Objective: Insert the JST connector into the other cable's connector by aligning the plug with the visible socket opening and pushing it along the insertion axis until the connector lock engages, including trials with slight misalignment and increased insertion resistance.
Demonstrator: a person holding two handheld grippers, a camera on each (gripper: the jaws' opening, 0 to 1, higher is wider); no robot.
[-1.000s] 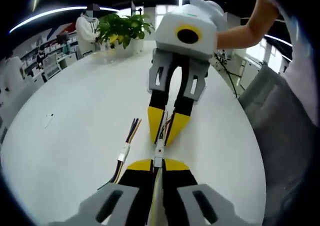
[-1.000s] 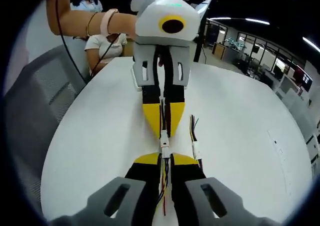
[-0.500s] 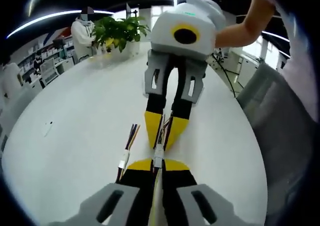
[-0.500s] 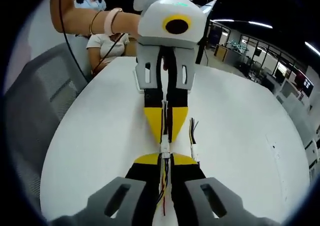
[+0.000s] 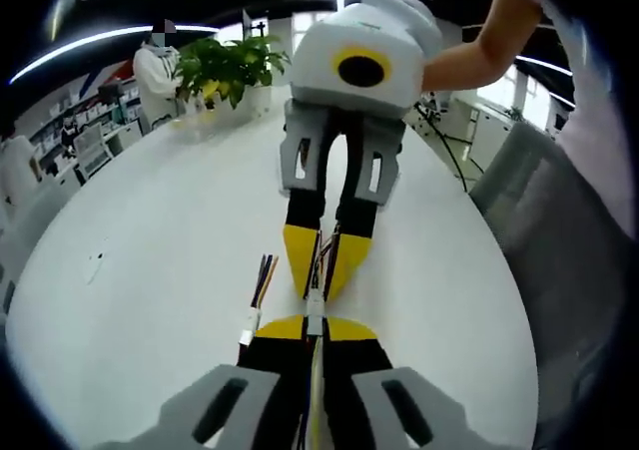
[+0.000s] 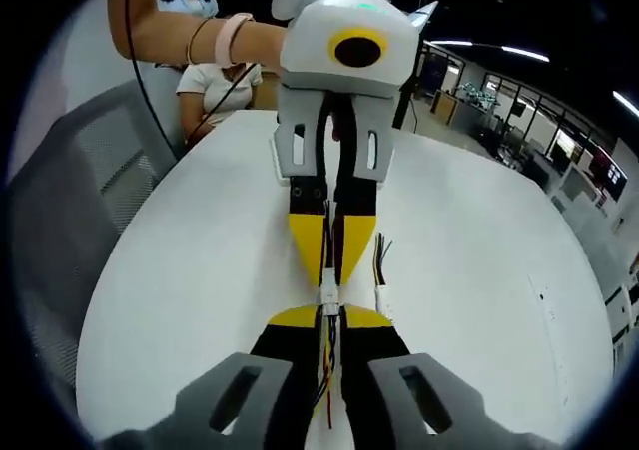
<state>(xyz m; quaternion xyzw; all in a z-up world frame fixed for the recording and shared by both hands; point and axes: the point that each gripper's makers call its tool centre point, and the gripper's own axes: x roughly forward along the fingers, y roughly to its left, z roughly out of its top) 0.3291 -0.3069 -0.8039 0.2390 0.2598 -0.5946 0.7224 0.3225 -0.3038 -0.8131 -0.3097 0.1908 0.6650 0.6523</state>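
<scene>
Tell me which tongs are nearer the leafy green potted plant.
Right. The right tongs lie toward the leafy green potted plant, which stands beyond them; the left tongs face them from farther back.

The connector [image 5: 316,311] is pinched between yellow jaw tips in both views, so the seam between plug and socket is too small to be made out; the lock perhaps cannot be judged. Wires [image 6: 326,365] are hidden between the near jaws. The spare cable [image 5: 255,305] is cut short behind the left gripper [image 5: 313,322].

White JST connectors [image 6: 328,297] mated tip-to-tip, coloured wires [image 6: 326,355] trailing each way
</scene>
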